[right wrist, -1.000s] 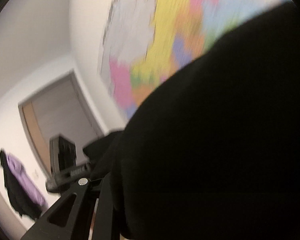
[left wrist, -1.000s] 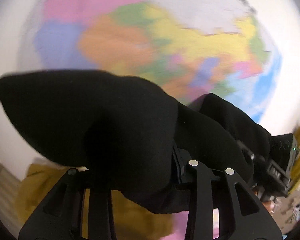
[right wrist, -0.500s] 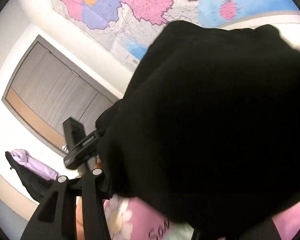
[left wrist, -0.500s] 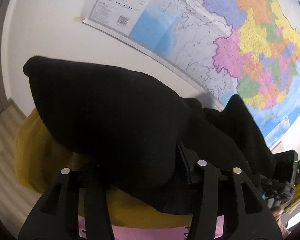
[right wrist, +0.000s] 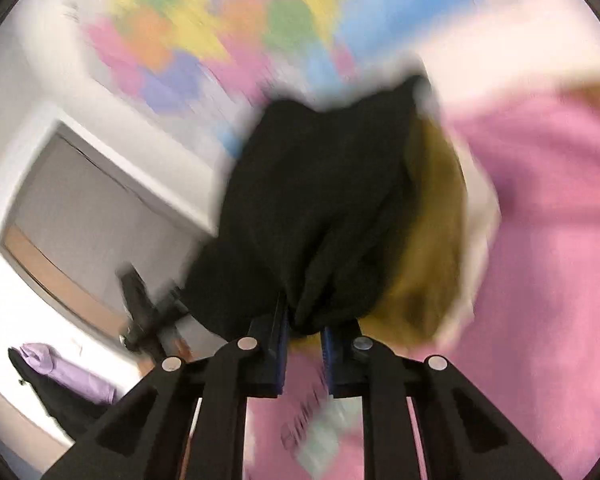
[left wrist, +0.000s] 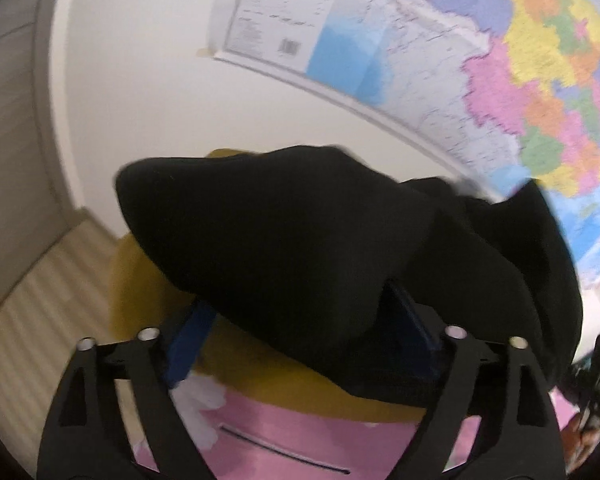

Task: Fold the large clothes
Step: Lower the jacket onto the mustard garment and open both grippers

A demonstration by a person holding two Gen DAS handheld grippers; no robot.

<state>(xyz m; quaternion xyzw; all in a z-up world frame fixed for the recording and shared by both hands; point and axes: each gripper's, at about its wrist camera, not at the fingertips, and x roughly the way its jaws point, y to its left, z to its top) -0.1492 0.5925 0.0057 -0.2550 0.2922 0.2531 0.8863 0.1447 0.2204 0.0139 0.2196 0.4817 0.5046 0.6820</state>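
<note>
A large black garment [left wrist: 284, 232] drapes over and between the fingers of my left gripper [left wrist: 300, 320]. Those jaws stand wide and are opening, and the blue pads [left wrist: 192, 332] sit apart from the cloth. In the right wrist view, which is blurred, the same black garment [right wrist: 320, 200] is bunched between the pads of my right gripper [right wrist: 304, 328], whose jaws are closing tight on the fold. The cloth rests on a mustard-yellow garment [right wrist: 432, 240] lying on a pink bed cover [right wrist: 540, 240].
A coloured map [left wrist: 500, 60] hangs on the white wall behind. The mustard garment [left wrist: 140, 280] and pink cover [left wrist: 280, 432] lie under the left gripper. A grey door panel [right wrist: 80, 200] and a heap of purple and black clothes [right wrist: 60, 372] are at the left.
The left gripper has tipped down toward the bed and its jaws have spread wide. The right jaws opened, then closed on a bunched fold, and the black garment has sunk onto the mustard one.
</note>
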